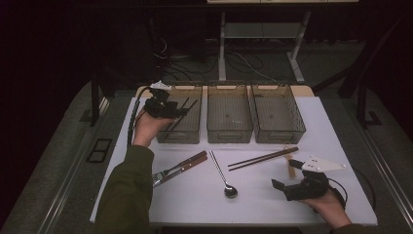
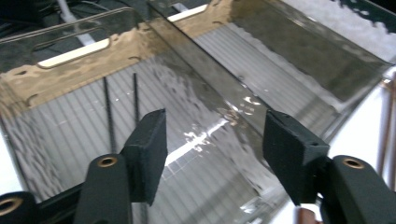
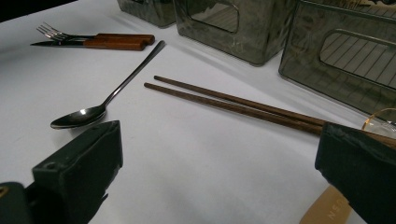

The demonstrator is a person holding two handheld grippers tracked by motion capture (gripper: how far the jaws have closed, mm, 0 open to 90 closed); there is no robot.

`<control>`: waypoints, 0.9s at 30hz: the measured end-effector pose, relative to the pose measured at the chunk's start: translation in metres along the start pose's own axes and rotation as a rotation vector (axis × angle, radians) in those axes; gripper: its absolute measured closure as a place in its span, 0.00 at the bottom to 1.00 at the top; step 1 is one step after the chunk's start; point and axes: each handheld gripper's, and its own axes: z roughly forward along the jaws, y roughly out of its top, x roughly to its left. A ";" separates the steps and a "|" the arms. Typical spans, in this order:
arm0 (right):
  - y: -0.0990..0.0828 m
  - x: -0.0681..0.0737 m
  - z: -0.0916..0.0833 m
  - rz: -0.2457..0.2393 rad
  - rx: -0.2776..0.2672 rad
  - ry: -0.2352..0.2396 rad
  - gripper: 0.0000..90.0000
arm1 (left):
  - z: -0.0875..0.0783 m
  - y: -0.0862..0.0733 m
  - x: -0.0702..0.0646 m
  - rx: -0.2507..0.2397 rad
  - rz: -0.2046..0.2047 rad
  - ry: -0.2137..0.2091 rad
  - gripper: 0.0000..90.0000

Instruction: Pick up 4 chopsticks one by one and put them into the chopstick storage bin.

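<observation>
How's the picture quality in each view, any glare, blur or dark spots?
High view: dim, the room beyond the table nearly black. Left gripper view: bright glare streaks on the clear bin, its wall rippled. Right gripper view: evenly lit, spoon sharp, near jaws soft.

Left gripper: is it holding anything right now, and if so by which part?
Nothing is held. The left gripper hangs over the left bin with open, empty jaws; black chopsticks lie inside the bin, apart from the pads.
</observation>
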 end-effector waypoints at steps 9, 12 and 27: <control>0.000 0.000 0.000 0.001 0.001 0.000 0.01 | -0.013 -0.020 -0.024 -0.015 0.031 -0.029 0.32; 0.000 0.000 0.000 0.004 -0.002 -0.001 0.01 | -0.018 -0.030 -0.033 -0.026 0.038 -0.038 0.29; 0.000 0.000 0.000 0.008 0.000 -0.003 0.01 | -0.032 -0.080 -0.070 -0.064 0.085 -0.047 0.13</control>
